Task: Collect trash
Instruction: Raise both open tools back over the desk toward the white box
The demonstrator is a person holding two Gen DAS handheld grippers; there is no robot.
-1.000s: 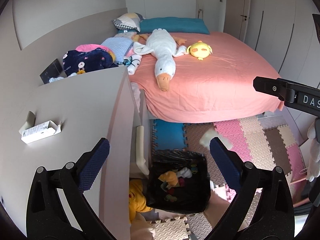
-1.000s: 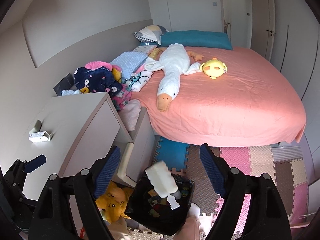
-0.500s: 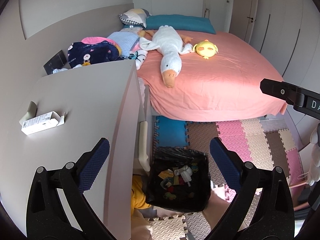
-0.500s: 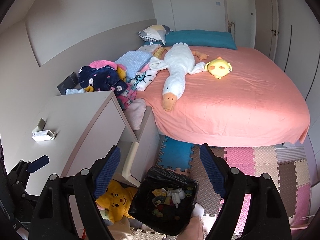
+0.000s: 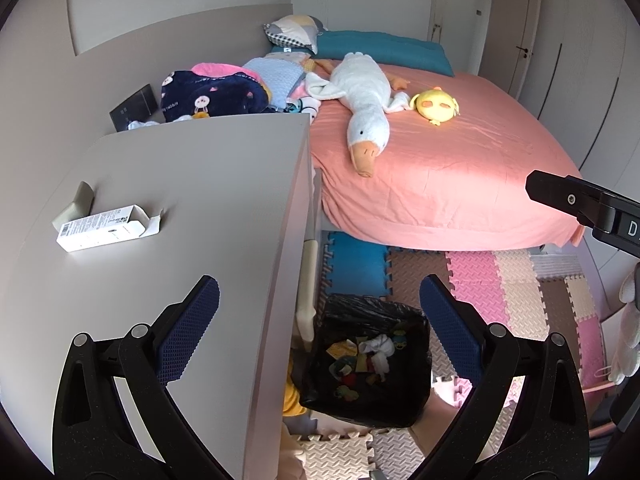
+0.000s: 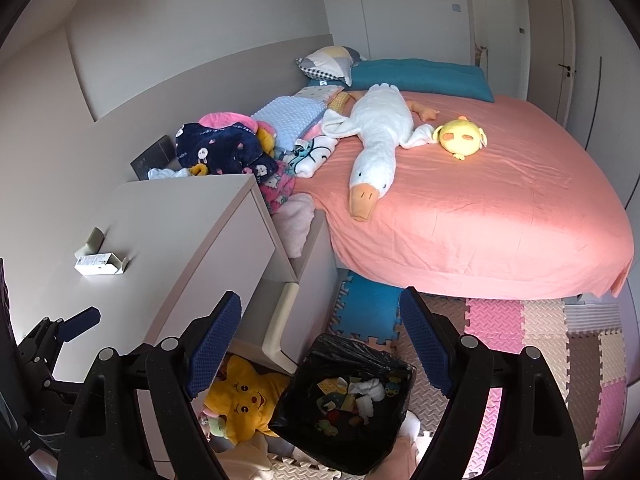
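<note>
A black-lined trash bin (image 5: pixel 422 364) stands on the floor by the cabinet, holding several scraps and a crumpled white piece (image 5: pixel 378 346). My left gripper (image 5: pixel 319 286) hangs open and empty, one finger over the cabinet top (image 5: pixel 200 184), the other over the bin. An opened white carton (image 5: pixel 104 228) lies on that top, ahead and to the left. In the right wrist view my right gripper (image 6: pixel 320 298) is open and empty above the bin (image 6: pixel 360 350), with the carton (image 6: pixel 100 264) far left and the left gripper's pad (image 6: pixel 76 322) low at the left.
A pink-sheeted bed (image 6: pixel 500 208) carries a white goose plush (image 6: pixel 376 140) and a yellow chick plush (image 6: pixel 460 136). Clothes (image 6: pixel 224 152) pile behind the cabinet. Foam puzzle mats (image 5: pixel 500 280) cover the floor. A yellow star plush (image 6: pixel 240 400) lies beside the bin.
A white piece that was falling between the right gripper's fingers one second ago now lies in the bin. Both views have slid toward the cabinet, and the carton looks nearer.
</note>
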